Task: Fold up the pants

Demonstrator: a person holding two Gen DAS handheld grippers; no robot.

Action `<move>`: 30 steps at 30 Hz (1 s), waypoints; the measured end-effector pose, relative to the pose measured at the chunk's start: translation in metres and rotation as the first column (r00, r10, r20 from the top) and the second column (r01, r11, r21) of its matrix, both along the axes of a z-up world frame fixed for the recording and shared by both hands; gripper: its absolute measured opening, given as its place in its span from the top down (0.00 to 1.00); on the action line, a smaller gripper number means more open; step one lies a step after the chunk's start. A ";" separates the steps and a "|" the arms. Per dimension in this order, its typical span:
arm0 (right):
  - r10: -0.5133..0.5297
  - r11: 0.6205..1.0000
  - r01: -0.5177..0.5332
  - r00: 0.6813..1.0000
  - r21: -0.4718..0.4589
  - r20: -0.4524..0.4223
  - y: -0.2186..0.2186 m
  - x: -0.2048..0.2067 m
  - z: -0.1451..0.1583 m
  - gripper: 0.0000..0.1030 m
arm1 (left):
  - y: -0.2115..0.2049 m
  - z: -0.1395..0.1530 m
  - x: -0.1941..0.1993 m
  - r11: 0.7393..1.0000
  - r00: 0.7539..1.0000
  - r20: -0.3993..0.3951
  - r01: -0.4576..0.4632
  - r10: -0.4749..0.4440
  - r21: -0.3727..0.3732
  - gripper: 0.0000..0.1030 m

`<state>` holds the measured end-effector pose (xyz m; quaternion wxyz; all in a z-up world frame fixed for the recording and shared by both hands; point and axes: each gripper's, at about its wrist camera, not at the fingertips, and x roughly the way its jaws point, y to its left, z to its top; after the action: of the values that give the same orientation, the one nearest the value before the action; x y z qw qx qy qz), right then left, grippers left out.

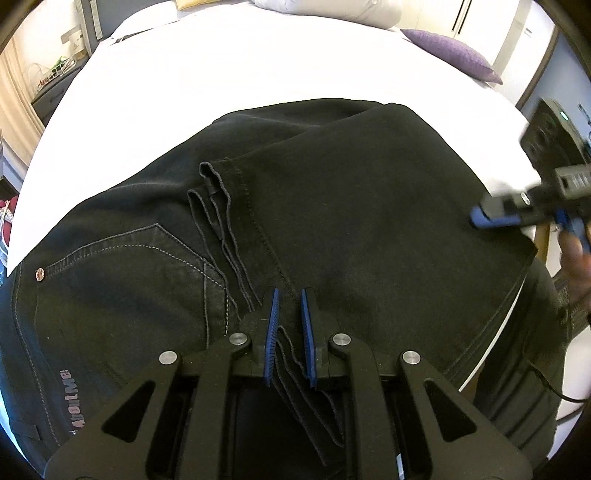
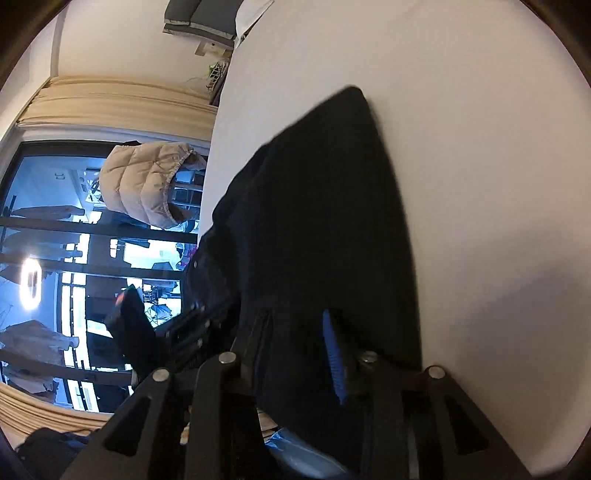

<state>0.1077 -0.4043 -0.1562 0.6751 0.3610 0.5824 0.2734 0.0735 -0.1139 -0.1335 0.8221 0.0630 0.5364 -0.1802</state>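
Black jeans [image 1: 332,206] lie folded on the white bed [image 1: 258,66], a back pocket [image 1: 122,273] at the left and the leg hems [image 1: 218,206] laid over the seat. My left gripper [image 1: 290,306] has its blue pads closed around the stacked hem edges at the near side. My right gripper [image 1: 480,218] shows at the right edge of the left wrist view, at the jeans' right fold. In the right wrist view the same gripper [image 2: 295,339] has black denim [image 2: 314,221] between its jaws, one blue pad [image 2: 334,354] showing, the other hidden by cloth.
A purple pillow [image 1: 454,55] and white pillows [image 1: 332,9] lie at the far end of the bed. A nightstand [image 1: 55,88] stands at the far left. A window with a beige puffer jacket [image 2: 147,181] is beside the bed.
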 end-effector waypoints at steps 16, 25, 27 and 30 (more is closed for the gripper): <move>-0.126 0.992 0.126 0.992 0.011 -0.011 -0.012 -0.043 -0.014 0.91 | 0.023 0.001 -0.006 0.995 1.000 0.003 -0.027 0.027 -0.100 0.88; -0.180 0.983 0.177 0.978 0.037 0.107 0.001 -0.052 0.007 0.39 | 0.101 0.050 -0.050 0.924 0.983 0.021 -0.166 0.184 -0.346 0.88; -0.165 0.985 0.169 0.975 -0.015 0.148 0.012 -0.051 0.014 0.36 | 0.136 0.058 -0.067 0.881 0.964 0.001 -0.241 0.264 -0.408 0.88; -0.136 0.990 0.140 0.978 -0.011 0.156 0.027 -0.045 0.021 0.35 | 0.188 0.067 -0.100 0.795 0.918 -0.029 -0.358 0.396 -0.490 0.88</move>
<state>0.0625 -0.3775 -0.1347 0.7396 0.3708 0.5046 0.2468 -0.0260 0.0744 -0.0663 0.8499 -0.2466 0.4443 -0.1392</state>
